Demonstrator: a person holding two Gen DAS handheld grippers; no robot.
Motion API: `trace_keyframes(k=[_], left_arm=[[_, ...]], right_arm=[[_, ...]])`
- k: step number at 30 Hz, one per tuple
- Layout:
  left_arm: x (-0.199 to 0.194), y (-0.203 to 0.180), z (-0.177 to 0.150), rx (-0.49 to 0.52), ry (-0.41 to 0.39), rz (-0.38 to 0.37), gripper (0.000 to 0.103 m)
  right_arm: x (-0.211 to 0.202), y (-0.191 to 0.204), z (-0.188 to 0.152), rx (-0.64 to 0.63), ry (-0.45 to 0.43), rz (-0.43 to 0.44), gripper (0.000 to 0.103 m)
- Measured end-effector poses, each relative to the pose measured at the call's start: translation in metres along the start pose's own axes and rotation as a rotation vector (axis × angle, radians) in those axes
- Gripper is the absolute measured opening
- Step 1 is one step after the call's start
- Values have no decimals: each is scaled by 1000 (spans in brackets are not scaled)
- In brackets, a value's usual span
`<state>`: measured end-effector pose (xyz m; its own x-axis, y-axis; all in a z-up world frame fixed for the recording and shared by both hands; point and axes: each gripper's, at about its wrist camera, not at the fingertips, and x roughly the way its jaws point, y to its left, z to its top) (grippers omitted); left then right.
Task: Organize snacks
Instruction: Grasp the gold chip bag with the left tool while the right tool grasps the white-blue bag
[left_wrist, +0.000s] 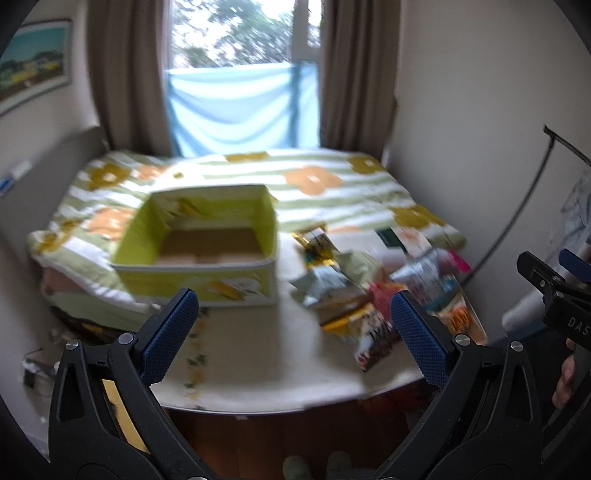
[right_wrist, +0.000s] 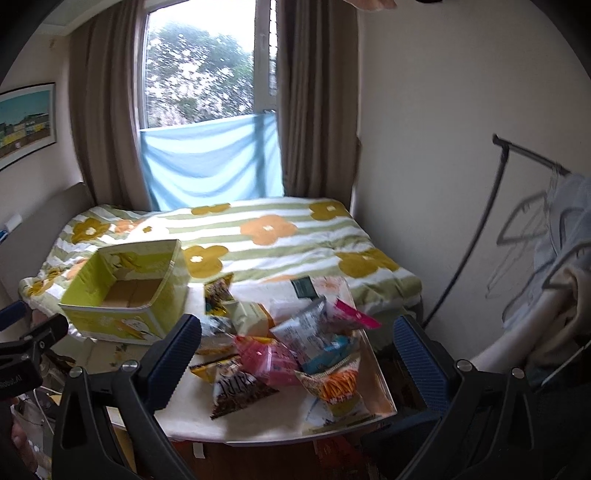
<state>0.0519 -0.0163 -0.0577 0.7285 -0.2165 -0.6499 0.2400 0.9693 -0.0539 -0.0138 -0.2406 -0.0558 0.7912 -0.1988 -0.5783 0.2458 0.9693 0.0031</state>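
1. We held both claws back from the table (right_wrist: 280, 424), over the floor. The left gripper (left_wrist: 293, 328) was spread wide and held nothing; the right gripper (right_wrist: 297, 354) likewise, wide and bare. We judged this a starting stance, with no packet picked yet.
2. The snack pile (right_wrist: 291, 343) lay loose on the right half of the table, packets overlapping, some tilted. Nearest the edge sat a dark brown triangular packet (right_wrist: 236, 391) and a bag printed with orange sticks (right_wrist: 338, 384); a pink packet (right_wrist: 271, 360) lay between and behind them.
3. The packets looked crinkly and light, likely to slide or shift when pinched.
4. The yellow-green box (right_wrist: 129, 291) stood upright at the table's left rear, open, its cardboard floor bare, so likely the bin for sorting.
5. The bed (right_wrist: 280, 236) with a flowered quilt lay behind, against the window (right_wrist: 199, 70).
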Motion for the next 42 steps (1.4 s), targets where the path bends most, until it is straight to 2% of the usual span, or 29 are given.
trace_keyframes(k=[5, 11, 26, 31, 32, 34, 38, 42], left_arm=[[51, -12, -15, 34, 116, -83, 103], [111, -32, -35, 38, 246, -134, 103], [237, -89, -73, -2, 482, -131, 102], [263, -99, -83, -22, 534, -115, 94], [267, -101, -86, -25, 548, -119, 91], [275, -104, -91, -50, 570, -139, 90], [280, -105, -92, -71, 568, -142, 87], [281, -109, -93, -81, 571, -150, 75]], right_arm=[[25, -11, -16, 24, 64, -18, 103], [65, -20, -31, 4, 141, 13, 103], [197, -47, -51, -125, 338, 131, 103], [230, -51, -54, -195, 382, 181, 103], [236, -51, -54, -214, 389, 184, 103], [245, -51, -55, -249, 396, 183, 103], [261, -52, -53, -278, 414, 215, 103], [277, -51, -55, -307, 445, 246, 103]])
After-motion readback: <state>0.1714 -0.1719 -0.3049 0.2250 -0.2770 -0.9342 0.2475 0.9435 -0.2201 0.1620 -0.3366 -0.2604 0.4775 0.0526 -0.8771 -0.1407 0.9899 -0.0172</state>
